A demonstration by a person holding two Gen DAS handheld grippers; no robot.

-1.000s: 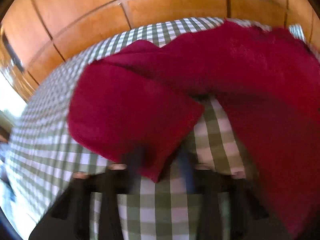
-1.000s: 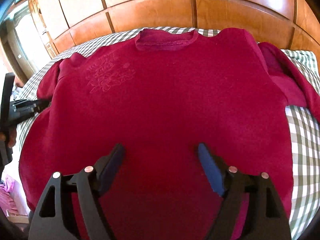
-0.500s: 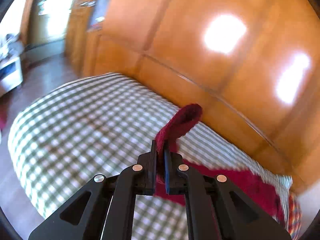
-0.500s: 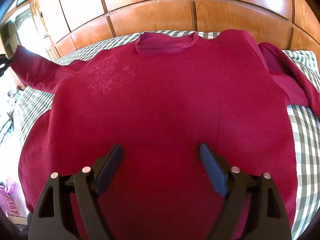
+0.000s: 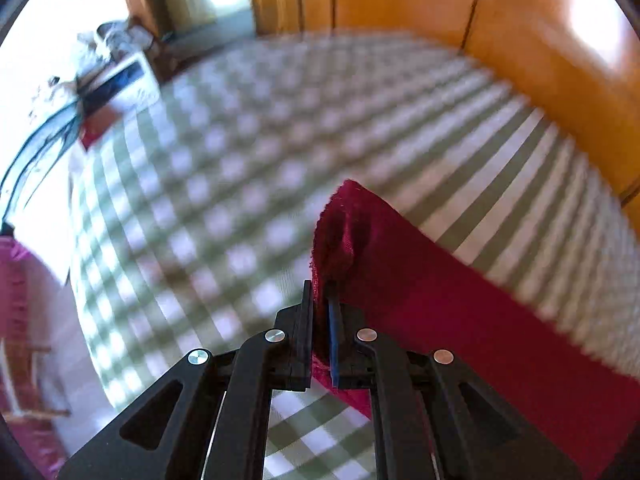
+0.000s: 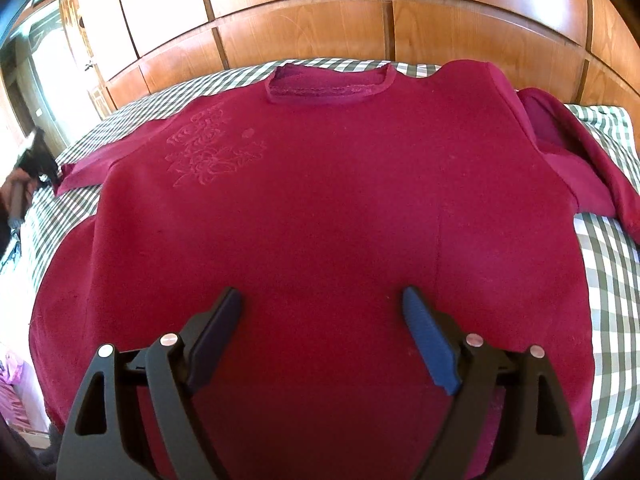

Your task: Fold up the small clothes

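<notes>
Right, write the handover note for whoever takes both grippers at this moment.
Left gripper: shut on the cuff of the left sleeve, pulled out sideways over the checked bedspread.
Right gripper: open, above the lower body of the red sweatshirt, holding nothing.
Sweatshirt lies flat, front up, collar toward the wooden headboard; right sleeve lies bunched beside it.
Done: body spread. Left: every fold, both sleeves included.

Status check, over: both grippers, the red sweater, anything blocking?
Left gripper shut on sleeve cuff, pulled out sideways. Right gripper open, hovering over red sweater, spread on checked bedcover. Other sleeve bunched. Nothing blocking.
</notes>
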